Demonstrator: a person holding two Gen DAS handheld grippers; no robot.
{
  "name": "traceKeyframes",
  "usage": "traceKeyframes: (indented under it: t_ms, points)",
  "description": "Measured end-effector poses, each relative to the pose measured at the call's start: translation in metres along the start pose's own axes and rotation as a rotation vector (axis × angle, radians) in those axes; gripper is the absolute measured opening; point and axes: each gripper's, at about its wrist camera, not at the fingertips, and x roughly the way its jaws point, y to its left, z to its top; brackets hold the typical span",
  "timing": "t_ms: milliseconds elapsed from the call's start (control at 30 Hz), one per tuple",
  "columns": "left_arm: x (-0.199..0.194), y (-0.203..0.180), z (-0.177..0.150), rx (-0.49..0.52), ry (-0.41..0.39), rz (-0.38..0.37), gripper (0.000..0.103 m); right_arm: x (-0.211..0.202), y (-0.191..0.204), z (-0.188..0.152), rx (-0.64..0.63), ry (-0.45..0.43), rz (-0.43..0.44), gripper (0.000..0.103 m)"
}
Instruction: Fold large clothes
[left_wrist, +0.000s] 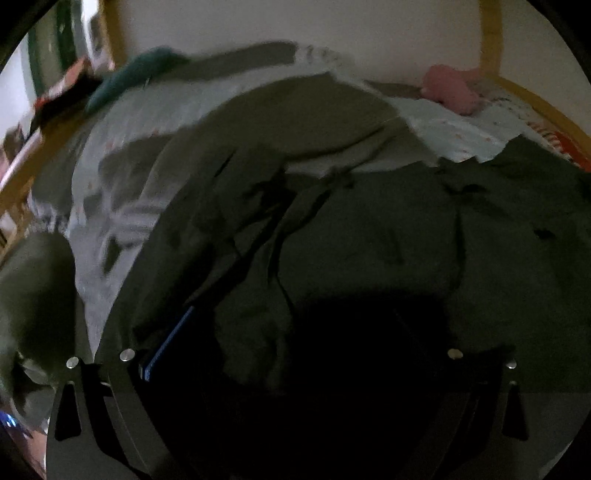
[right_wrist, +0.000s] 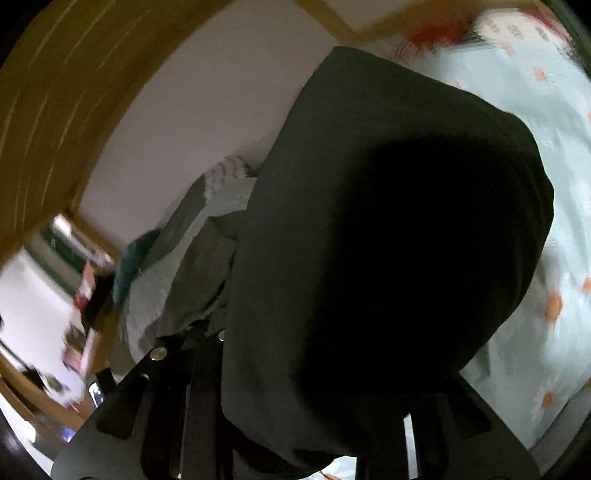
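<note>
Dark green garment (left_wrist: 369, 229) lies rumpled and creased across the bed (left_wrist: 461, 129); left tongs (left_wrist: 291, 369) and right tongs (right_wrist: 314, 424) buried in fabric, grip state unclear.

Dark garment (right_wrist: 388, 240) draped over both claws

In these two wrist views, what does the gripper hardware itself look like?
Both are matte black. The left gripper has slotted plates, silver round fasteners and a blue strip on one finger. The right gripper shows similar slotted black plates and silver fasteners. No cables or sleeves visible.
</note>
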Motion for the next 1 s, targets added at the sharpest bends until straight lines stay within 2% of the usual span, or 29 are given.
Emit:
traceKeyframes:
  t_ms: [67, 133, 267, 333, 367, 433, 467, 533, 567, 633, 667, 700, 767, 833, 1000]
  points:
    - [0.007, 0.004, -0.005, 0.010, -0.004, 0.017, 0.098, -0.001, 0.015, 0.011, -0.063, -0.019, -0.011, 0.025]
    - [0.018, -0.009, -0.013, 0.058, 0.015, 0.042, 0.098, 0.006, 0.026, 0.025, -0.100, -0.038, -0.012, 0.025]
    - [0.025, -0.014, -0.021, 0.091, 0.009, 0.086, 0.098, -0.005, 0.064, 0.013, -0.224, -0.074, -0.013, 0.025]
    - [0.019, -0.012, -0.016, 0.082, 0.042, 0.054, 0.097, -0.008, 0.087, 0.009, -0.298, -0.099, -0.019, 0.026]
    - [0.006, -0.003, -0.011, 0.045, 0.036, 0.002, 0.097, -0.009, 0.095, 0.002, -0.320, -0.107, -0.020, 0.025]
    - [-0.030, 0.019, -0.004, -0.041, -0.036, -0.063, 0.097, -0.005, 0.122, -0.005, -0.376, -0.128, -0.028, 0.025]
    - [-0.048, 0.028, -0.002, -0.060, -0.077, -0.071, 0.097, -0.004, 0.128, -0.006, -0.395, -0.135, -0.034, 0.025]
    - [-0.066, 0.045, 0.003, -0.079, -0.127, -0.026, 0.097, -0.003, 0.145, -0.008, -0.433, -0.144, -0.047, 0.025]
    - [-0.066, 0.059, 0.005, -0.087, -0.129, 0.025, 0.097, -0.004, 0.148, -0.007, -0.447, -0.149, -0.055, 0.025]
    - [-0.038, 0.074, 0.002, -0.072, -0.040, 0.105, 0.097, -0.005, 0.156, -0.013, -0.498, -0.166, -0.081, 0.025]
    - [-0.008, 0.083, -0.003, -0.063, 0.063, 0.114, 0.097, 0.004, 0.174, -0.018, -0.534, -0.175, -0.095, 0.025]
    - [0.010, 0.089, -0.010, -0.077, 0.115, 0.084, 0.098, 0.004, 0.180, -0.023, -0.571, -0.185, -0.106, 0.025]
    - [0.029, 0.107, -0.025, -0.204, 0.108, -0.048, 0.099, 0.005, 0.202, -0.041, -0.695, -0.211, -0.132, 0.025]
    - [0.037, 0.118, -0.030, -0.301, 0.125, -0.119, 0.099, 0.006, 0.221, -0.060, -0.807, -0.228, -0.150, 0.025]
    - [0.046, 0.121, -0.029, -0.323, 0.143, -0.166, 0.099, 0.015, 0.263, -0.104, -1.048, -0.253, -0.174, 0.025]
